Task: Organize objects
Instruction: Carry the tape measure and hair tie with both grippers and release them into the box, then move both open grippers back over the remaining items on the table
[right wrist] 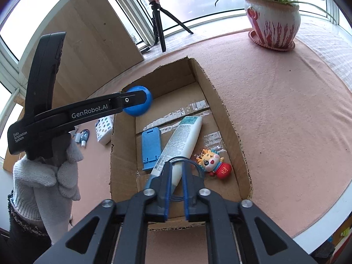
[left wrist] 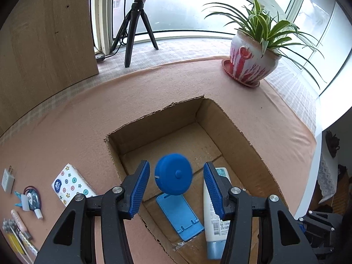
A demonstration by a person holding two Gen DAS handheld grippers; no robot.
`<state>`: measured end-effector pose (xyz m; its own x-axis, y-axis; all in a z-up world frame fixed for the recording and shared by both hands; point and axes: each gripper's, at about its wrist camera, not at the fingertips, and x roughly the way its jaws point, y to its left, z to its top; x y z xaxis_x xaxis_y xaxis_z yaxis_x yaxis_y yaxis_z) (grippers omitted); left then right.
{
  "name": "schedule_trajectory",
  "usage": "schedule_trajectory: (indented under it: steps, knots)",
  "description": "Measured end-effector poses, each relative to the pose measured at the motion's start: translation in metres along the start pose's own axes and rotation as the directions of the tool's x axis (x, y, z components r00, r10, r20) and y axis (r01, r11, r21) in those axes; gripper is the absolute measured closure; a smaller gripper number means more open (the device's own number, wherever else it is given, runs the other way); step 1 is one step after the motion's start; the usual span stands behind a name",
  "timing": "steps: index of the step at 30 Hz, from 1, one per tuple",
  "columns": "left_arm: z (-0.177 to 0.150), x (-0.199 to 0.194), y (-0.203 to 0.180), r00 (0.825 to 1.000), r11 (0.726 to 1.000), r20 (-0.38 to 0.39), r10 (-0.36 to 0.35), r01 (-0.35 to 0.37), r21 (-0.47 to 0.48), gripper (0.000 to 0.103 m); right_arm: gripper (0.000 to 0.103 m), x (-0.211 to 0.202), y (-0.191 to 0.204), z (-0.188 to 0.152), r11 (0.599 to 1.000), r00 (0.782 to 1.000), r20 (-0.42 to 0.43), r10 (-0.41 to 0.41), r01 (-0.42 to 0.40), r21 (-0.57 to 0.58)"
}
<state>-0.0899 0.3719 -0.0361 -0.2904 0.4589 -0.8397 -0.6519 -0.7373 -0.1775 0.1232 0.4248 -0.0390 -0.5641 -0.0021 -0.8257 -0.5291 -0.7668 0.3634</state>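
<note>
Midway by the look of it: the stand (right wrist: pixel 150 148), tube (right wrist: pixel 179 145) and toy (right wrist: pixel 214 161) lie in the box (right wrist: pixel 222 101), the left gripper (left wrist: pixel 176 175), spread, has the blue disc (left wrist: pixel 173 173) between its fingers (untouched, apparently dropping), the right gripper (right wrist: pixel 176 167) pinches a thin blue loop (right wrist: pixel 199 168), and small items remain at nine o'clock.

A potted spider plant (left wrist: pixel 253 57) stands at two o'clock; a black tripod (left wrist: pixel 134 28) stands at eleven by the window (left wrist: pixel 176 11).

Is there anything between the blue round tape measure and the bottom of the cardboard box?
Nothing blocks the drop itself. The tape measure hangs between the open left hand-held gripper fingers over the box, but the phone stand lies right below.
</note>
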Motion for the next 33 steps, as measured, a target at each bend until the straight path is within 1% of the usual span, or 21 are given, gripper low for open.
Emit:
schedule_trajectory:
  steps: [1,2,6,10,15,18,20,23,26,28,31,33]
  knots:
    - [-0.001,-0.002,0.002,1.000,1.000,0.003,0.006,-0.006,-0.004,0.048,0.060,0.001,0.000,-0.001,1.000,1.000,-0.004,0.007,-0.007,0.009]
    - [-0.003,-0.005,0.004,1.000,1.000,0.006,0.007,-0.007,-0.011,0.048,0.057,0.000,0.001,-0.002,1.000,1.000,0.006,0.010,-0.010,0.017]
    - [-0.014,-0.020,0.018,1.000,0.999,0.013,0.006,-0.005,-0.040,0.048,0.056,0.001,0.009,-0.005,1.000,1.000,0.009,0.009,-0.009,0.007]
    - [-0.033,-0.042,0.042,1.000,0.995,0.023,0.012,-0.010,-0.097,0.048,0.056,0.003,0.021,-0.005,1.000,1.000,0.013,0.018,-0.018,-0.001]
    - [-0.062,-0.075,0.077,0.997,0.987,0.044,0.069,-0.062,-0.148,0.048,0.055,0.007,0.043,-0.006,0.999,1.000,0.016,0.014,-0.013,-0.039]
    - [-0.086,-0.098,0.105,0.995,0.975,0.053,0.086,-0.073,-0.210,0.048,0.055,0.014,0.059,-0.007,0.997,1.000,-0.001,0.027,-0.027,-0.071]
    - [-0.104,-0.113,0.125,0.993,0.963,0.054,0.102,-0.085,-0.256,0.048,0.055,0.018,0.072,-0.009,0.995,0.999,-0.007,0.036,-0.037,-0.096]
    - [-0.134,-0.135,0.156,0.988,0.937,0.056,0.143,-0.117,-0.328,0.048,0.055,0.024,0.095,-0.013,0.988,0.999,-0.011,0.037,-0.039,-0.152]
    - [-0.166,-0.157,0.188,0.983,0.902,0.050,0.179,-0.144,-0.406,0.048,0.055,0.032,0.118,-0.019,0.978,0.998,-0.021,0.051,-0.054,-0.203]
    - [-0.186,-0.168,0.207,0.979,0.878,0.044,0.201,-0.160,-0.450,0.048,0.055,0.039,0.132,-0.024,0.972,0.997,-0.034,0.074,-0.079,-0.222]
    - [-0.213,-0.179,0.235,0.971,0.842,0.018,0.237,-0.196,-0.502,0.048,0.055,0.051,0.155,-0.032,0.961,0.992,-0.078,0.103,-0.119,-0.249]
    - [-0.230,-0.183,0.254,0.970,0.817,0.004,0.243,-0.203,-0.540,0.048,0.055,0.058,0.171,-0.041,0.951,0.986,-0.114,0.122,-0.149,-0.270]
